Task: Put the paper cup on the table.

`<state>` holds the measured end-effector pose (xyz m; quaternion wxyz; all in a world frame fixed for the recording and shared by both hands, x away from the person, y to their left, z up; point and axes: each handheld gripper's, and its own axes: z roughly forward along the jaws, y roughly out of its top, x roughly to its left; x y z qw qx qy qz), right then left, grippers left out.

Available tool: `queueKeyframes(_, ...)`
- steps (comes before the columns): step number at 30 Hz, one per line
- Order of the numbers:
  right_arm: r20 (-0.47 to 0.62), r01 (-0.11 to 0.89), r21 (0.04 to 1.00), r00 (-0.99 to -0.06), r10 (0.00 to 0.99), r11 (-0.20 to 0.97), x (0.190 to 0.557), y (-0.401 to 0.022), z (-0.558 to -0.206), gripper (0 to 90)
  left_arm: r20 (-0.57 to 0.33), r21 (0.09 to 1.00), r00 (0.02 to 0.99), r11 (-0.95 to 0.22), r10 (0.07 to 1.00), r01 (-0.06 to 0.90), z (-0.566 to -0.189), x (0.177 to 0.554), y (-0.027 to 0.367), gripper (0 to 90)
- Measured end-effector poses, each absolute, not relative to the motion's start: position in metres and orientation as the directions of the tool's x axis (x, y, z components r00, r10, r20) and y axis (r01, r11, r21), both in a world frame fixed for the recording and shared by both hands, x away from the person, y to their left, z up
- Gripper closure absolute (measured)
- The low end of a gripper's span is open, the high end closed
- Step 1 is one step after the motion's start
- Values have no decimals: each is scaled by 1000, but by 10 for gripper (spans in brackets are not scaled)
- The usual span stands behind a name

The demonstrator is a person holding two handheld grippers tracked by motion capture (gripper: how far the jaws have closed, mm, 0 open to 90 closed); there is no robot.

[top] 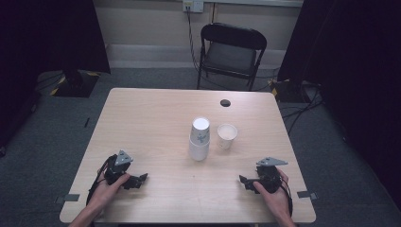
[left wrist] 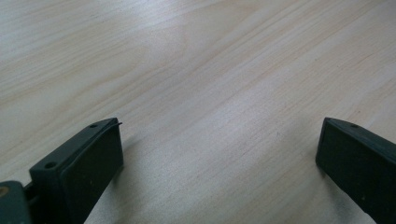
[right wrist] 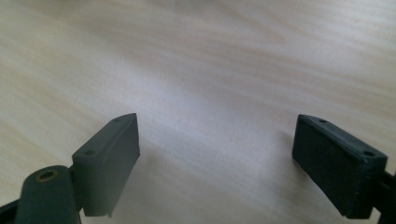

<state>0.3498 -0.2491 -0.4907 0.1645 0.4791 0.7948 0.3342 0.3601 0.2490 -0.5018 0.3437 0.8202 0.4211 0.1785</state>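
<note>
Table [top: 151,118] — pale wood-grain top, round dark grommet hole [top: 225,102] near far edge

Stack of paper cups [top: 199,139] — white, upside down, standing upright near table centre; small grey print on the side; untouched by either gripper

Single paper cup [top: 227,135] — white, upright, mouth up, just beside the stack on its right, a narrow gap between the two; contents not discernible

Left gripper [top: 142,178] — black, lying on the table at near left, held in person's left hand [top: 111,185]; grey three-cornered plate on top; tips pointing toward table middle; well apart from both cups. In left gripper view [left wrist: 219,140], jaws spread wide, bare wood between them, nothing pinched

Right gripper [top: 243,181] — black, resting on the table at near right, held in person's right hand [top: 276,191]; grey plate on top; tips pointing inward toward the left gripper; well apart from the cups. In right gripper view [right wrist: 215,140], jaws spread wide, bare table between, nothing gripped

Folding chair [top: 231,54] — black, beyond far edge of table, facing it

Wall socket [top: 193,5] — on far wall, cable hanging down behind the chair

Floor [top: 42,137] — grey carpet, cables at right, tape marks near table's front corners
</note>
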Motion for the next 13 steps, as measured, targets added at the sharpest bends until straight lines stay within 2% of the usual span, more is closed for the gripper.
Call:
queueKeyframes(3, 25, 630, 698, -498, 867, 341, 346, -244, -493, 155, 2, 715, 582, -408, 813, 568, -502, 360, 249, 2)
queueKeyframes(5, -10, 603, 709, -508, 861, 364, 345, -238, -496, 133, 3, 714, 582, -409, 813, 568, -502, 360, 249, 2)
queueKeyframes(13, -7, 587, 732, -500, 866, 345, 345, -234, -499, 130, 4, 712, 590, -416, 807, 565, -502, 361, 249, 0)
